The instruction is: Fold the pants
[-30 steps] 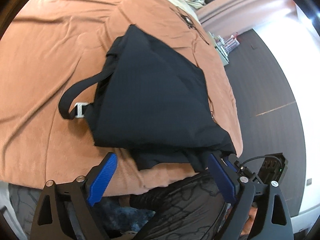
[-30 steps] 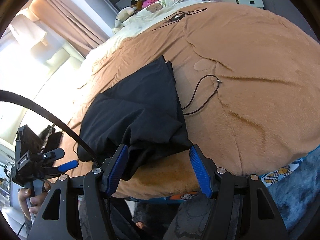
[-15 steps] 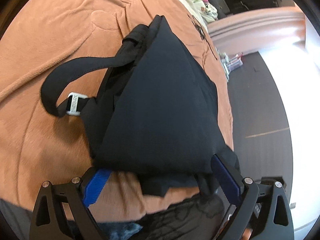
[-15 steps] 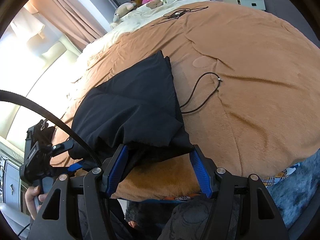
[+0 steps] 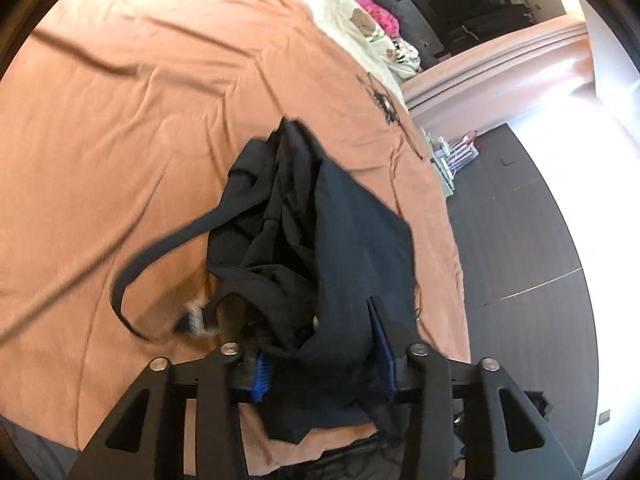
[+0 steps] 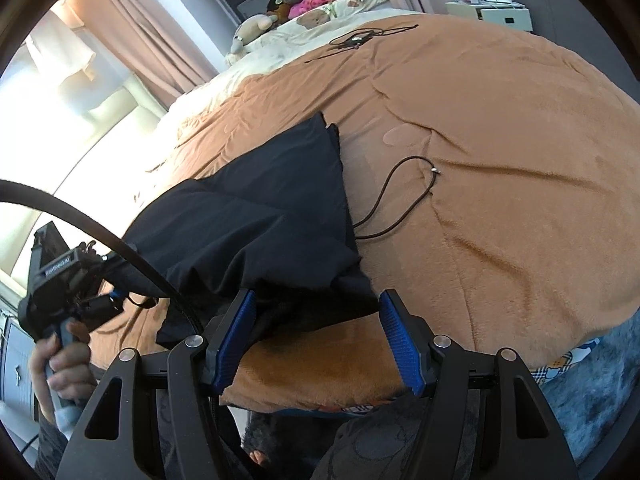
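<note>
Since a second ago the left gripper (image 5: 324, 364) has bunched the black pants (image 5: 344, 248) up off the brown blanket (image 5: 120, 120), jaws closing on cloth. Right gripper (image 6: 316, 340) hangs wide, pants' near edge between its fingers.

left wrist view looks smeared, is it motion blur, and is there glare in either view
Left wrist: motion blur on the pants and their belt strap; floor blown out top right. Right wrist: sharp, with window glare at left.
</note>
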`<state>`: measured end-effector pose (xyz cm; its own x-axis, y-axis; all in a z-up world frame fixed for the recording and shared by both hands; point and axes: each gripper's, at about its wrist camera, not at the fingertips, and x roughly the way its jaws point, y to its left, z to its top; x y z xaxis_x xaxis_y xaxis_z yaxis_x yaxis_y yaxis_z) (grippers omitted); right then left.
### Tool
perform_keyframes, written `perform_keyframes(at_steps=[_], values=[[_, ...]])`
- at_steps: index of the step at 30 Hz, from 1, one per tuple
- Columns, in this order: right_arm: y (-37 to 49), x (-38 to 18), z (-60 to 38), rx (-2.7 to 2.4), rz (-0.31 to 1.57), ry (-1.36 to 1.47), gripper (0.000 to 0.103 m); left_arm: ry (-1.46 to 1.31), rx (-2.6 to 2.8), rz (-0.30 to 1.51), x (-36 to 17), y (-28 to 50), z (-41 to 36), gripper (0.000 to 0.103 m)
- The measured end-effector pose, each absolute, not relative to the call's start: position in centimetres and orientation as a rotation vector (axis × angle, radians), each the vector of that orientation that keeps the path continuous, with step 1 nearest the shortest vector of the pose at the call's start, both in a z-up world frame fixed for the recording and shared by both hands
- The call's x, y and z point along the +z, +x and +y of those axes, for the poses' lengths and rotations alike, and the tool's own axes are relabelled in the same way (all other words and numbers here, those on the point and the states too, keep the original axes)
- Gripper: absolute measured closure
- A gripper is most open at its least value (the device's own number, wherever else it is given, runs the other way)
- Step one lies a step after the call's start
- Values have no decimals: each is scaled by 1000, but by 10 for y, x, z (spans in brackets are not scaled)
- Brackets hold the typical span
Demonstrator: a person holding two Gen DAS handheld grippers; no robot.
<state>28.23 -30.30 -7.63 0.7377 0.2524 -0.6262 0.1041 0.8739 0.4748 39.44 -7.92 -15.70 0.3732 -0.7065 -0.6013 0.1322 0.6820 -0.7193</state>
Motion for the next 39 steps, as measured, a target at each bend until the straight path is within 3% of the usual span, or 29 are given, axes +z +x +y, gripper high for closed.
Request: perform_keyframes(at_steps=[3,6,8,16,32,33,37,39], values=[[280,-74,-308,80,728,527,46,-619,-595,1037,-143,402,-84,66],[281,-78,-314,76,737,541,58,-592,-608,1014,-129,407,-88,69],[283,-80,-319,78,749,555,71,-571,-622,996,-116,414,-97,71],[286,-78,-328,93,734,562,97,-479,-649,967,-85,445,-134,72],[294,-95,-342,135,691,684,101,-329,-678,1009,-76,524,-238,71],[295,-96,-342,136,690,687,101,-325,-686,1012,-76,526,-242,68],[297,-101,-346,147,687,717,101,-319,-700,1004,-75,527,-249,41],[298,-103,-346,148,689,727,101,-317,-700,1001,-77,522,-246,37]])
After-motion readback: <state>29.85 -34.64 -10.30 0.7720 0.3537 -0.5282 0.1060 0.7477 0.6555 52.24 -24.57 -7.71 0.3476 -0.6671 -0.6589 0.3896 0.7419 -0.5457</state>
